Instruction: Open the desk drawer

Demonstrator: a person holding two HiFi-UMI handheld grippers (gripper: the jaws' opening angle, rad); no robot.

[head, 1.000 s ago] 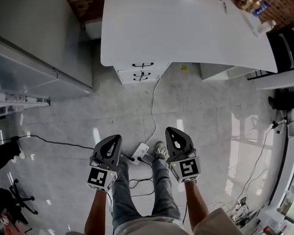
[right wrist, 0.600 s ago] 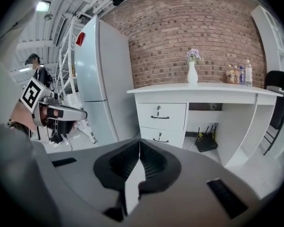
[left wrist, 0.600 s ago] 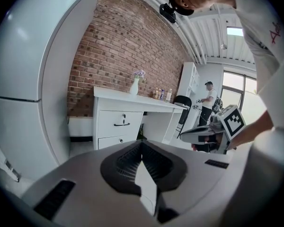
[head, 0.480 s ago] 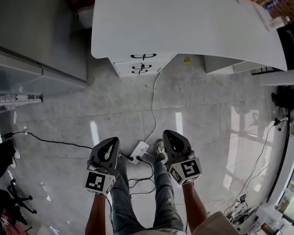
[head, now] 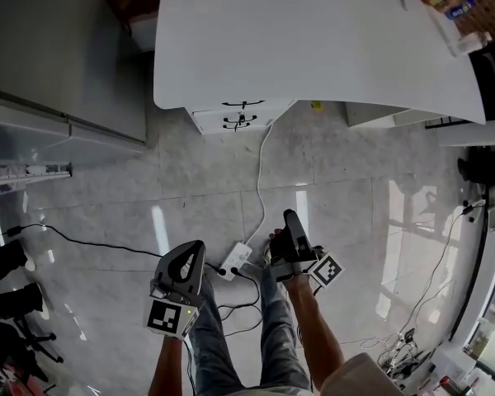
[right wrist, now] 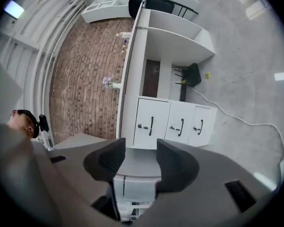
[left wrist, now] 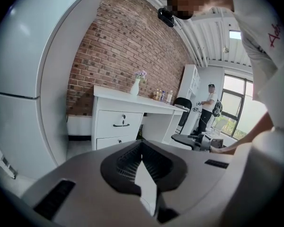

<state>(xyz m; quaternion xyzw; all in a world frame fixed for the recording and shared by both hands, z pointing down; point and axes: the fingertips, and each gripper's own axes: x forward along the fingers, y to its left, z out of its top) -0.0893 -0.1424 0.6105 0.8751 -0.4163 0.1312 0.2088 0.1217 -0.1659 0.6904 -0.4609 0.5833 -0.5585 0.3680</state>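
White desk (head: pixel 313 40) edge overhangs shut drawers (head: pixel 231 123), well ahead across floor (head: pixel 355 213) | left claw (left wrist: pixel 142 144) together | right claw (right wrist: pixel 141 149) just opened, empty

Bare floor (head: pixel 346 196) before drawer unit (head: pixel 239 122), desktop (head: pixel 313 40) overhanging it, cable (head: pixel 259 184) and power strip (head: pixel 236 259) underfoot

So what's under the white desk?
A white drawer unit with three shut drawers and black handles stands under the desk; a white cable runs out across the floor. From the head view the desktop covers most of the unit; the drawers' contents are hidden.
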